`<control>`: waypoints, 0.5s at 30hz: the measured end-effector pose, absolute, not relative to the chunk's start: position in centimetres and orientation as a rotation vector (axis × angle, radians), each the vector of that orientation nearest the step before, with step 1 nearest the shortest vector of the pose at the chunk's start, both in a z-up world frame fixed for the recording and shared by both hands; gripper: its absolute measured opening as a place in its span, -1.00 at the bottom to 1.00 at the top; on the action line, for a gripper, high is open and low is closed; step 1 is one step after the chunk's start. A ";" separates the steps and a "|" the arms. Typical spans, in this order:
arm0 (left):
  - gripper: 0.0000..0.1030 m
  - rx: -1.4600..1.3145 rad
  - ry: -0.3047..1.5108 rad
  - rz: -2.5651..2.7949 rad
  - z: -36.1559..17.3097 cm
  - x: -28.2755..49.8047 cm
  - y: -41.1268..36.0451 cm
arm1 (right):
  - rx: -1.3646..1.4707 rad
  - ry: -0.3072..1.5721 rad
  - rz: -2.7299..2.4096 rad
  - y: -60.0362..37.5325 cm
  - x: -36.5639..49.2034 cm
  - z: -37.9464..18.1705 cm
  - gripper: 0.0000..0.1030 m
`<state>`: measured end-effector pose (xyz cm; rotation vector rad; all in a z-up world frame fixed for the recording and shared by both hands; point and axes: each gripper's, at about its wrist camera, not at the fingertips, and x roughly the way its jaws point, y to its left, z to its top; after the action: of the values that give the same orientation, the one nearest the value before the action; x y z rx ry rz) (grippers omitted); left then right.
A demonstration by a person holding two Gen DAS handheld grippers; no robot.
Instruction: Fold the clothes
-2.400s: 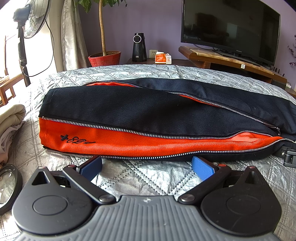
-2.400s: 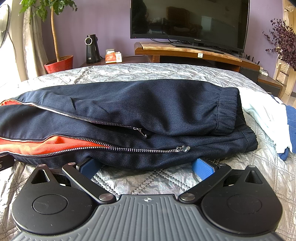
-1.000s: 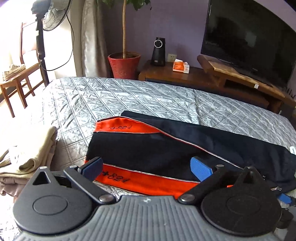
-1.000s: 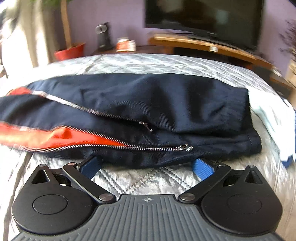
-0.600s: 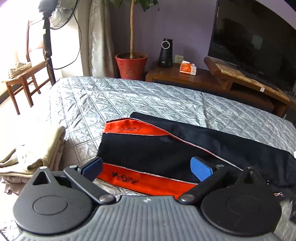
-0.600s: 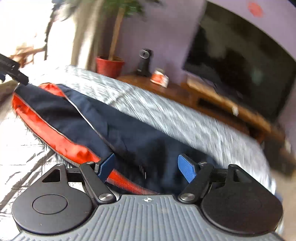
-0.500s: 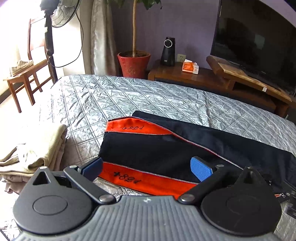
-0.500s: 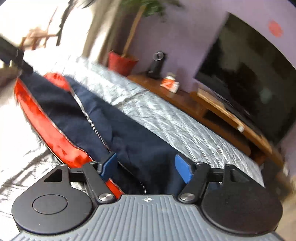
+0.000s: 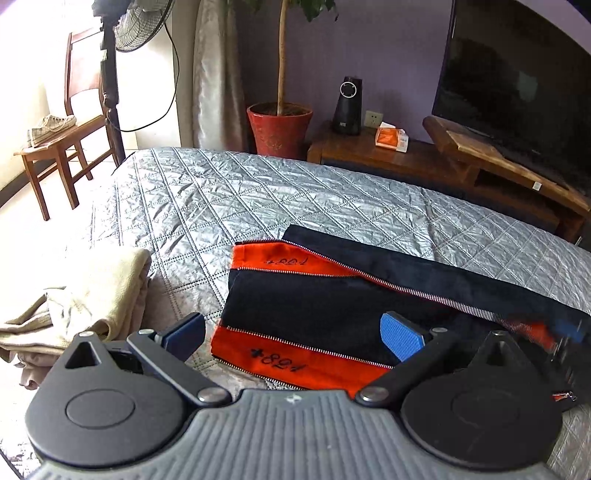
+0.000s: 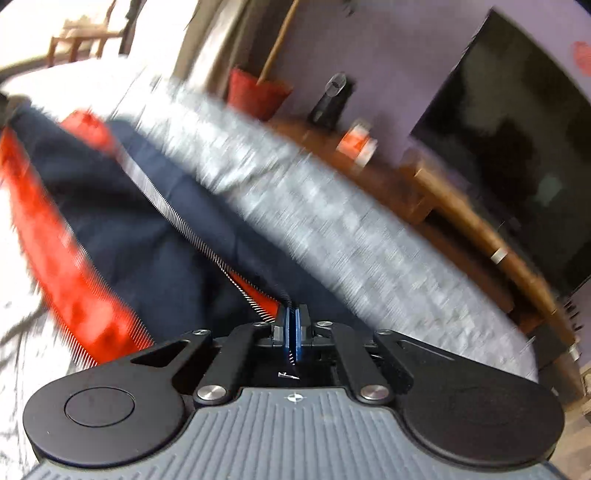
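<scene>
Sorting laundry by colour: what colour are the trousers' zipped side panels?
Orange-red panels on navy trousers; clearest in the left wrist view.

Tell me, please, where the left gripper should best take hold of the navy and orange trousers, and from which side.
Probably the near hem corner of the trousers, approached from the near edge of the bed. That orange, zip-edged end lies flat between the open left gripper fingers, so one finger can slide under it.

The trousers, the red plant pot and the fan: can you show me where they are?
trousers (image 9: 332, 306): left wrist view, on the dark middle panel between the orange stripes.
red plant pot (image 9: 279, 129): left wrist view, on the pot's front wall.
fan (image 9: 138, 26): left wrist view, on the wire grille.
</scene>
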<state>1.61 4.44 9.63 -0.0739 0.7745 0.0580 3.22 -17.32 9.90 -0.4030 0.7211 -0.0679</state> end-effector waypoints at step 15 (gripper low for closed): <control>0.96 -0.069 0.777 0.064 9.7 1.8 4.3 | -0.347 0.540 -0.166 -19.4 6.3 14.9 -0.14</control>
<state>1.81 4.35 9.72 -0.0692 0.7768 0.0641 6.34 -19.41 14.85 -0.3474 0.5396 -0.1656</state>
